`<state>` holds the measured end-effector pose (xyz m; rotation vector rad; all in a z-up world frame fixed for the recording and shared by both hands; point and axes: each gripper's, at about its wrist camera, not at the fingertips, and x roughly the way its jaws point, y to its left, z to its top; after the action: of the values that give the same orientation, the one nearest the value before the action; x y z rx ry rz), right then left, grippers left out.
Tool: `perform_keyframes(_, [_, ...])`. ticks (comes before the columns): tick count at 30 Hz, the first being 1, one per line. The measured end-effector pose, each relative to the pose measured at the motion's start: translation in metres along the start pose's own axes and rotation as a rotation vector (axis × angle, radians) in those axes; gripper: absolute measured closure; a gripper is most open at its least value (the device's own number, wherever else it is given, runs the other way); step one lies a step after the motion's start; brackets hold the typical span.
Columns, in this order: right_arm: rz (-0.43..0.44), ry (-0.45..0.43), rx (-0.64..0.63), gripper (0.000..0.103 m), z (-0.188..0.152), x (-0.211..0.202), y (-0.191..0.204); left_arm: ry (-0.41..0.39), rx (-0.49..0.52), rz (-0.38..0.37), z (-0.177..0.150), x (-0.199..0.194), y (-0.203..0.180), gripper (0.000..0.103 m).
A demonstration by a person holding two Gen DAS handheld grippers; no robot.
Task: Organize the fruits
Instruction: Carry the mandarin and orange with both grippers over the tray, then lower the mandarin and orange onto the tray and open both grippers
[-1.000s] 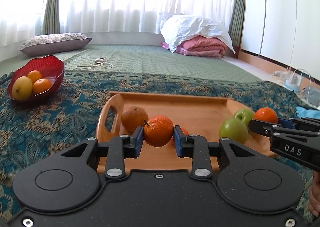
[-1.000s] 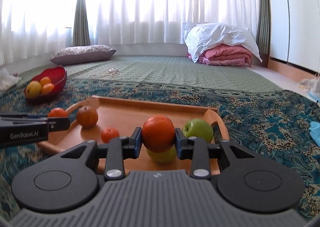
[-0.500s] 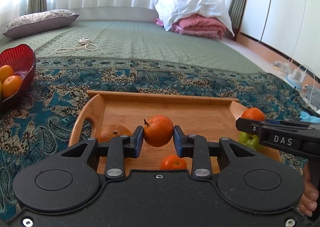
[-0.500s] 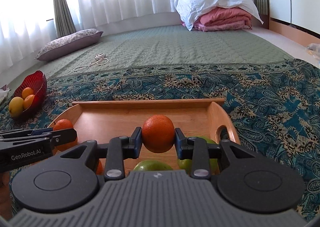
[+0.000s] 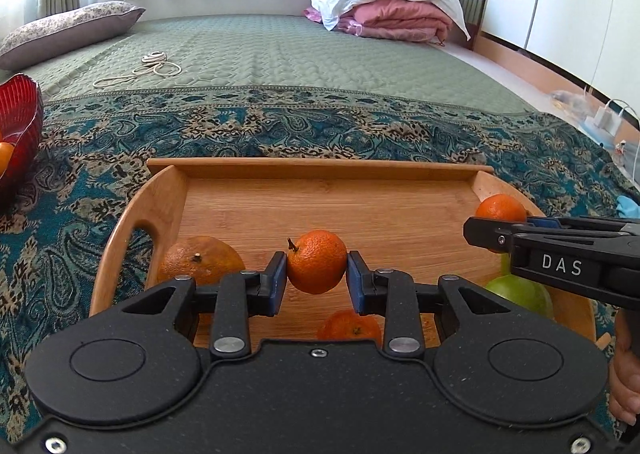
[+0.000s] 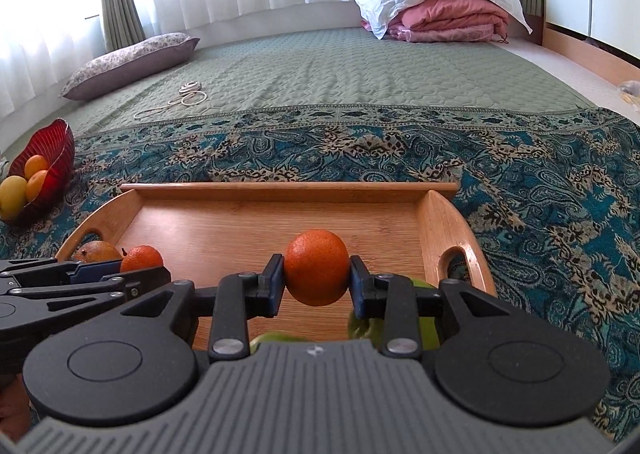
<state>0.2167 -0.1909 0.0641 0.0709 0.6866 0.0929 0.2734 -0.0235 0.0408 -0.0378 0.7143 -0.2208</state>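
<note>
My left gripper (image 5: 317, 278) is shut on a small stemmed orange (image 5: 316, 266), held above the wooden tray (image 5: 320, 167). My right gripper (image 6: 317, 284) is shut on a round orange (image 6: 317, 272) over the same tray (image 6: 288, 186). Each gripper shows in the other's view, the right one (image 5: 490, 228) and the left one (image 6: 140, 266). On the tray lie a large brownish orange (image 5: 200, 258), a small mandarin (image 5: 350, 328) and a green apple (image 5: 520, 294). Green apples (image 6: 362, 328) sit partly hidden under the right gripper.
A red bowl (image 6: 52, 151) with oranges and a yellow fruit stands on the patterned cloth to the left. Beyond lie a green quilted mat with a coiled cord (image 5: 154, 65), a pillow (image 6: 132, 63) and folded bedding (image 6: 440, 9).
Both grippers have moved forward and higher over the tray, each still holding its orange. The tray fruits now sit lower in view and the red bowl has slid to the left edge.
</note>
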Motion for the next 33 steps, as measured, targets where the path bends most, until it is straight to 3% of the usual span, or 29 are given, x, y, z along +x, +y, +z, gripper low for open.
perform_keyframes(33, [0.043, 0.049, -0.104, 0.065, -0.011, 0.007, 0.02, 0.028, -0.001, -0.005, -0.008, 0.013, 0.0, 0.073])
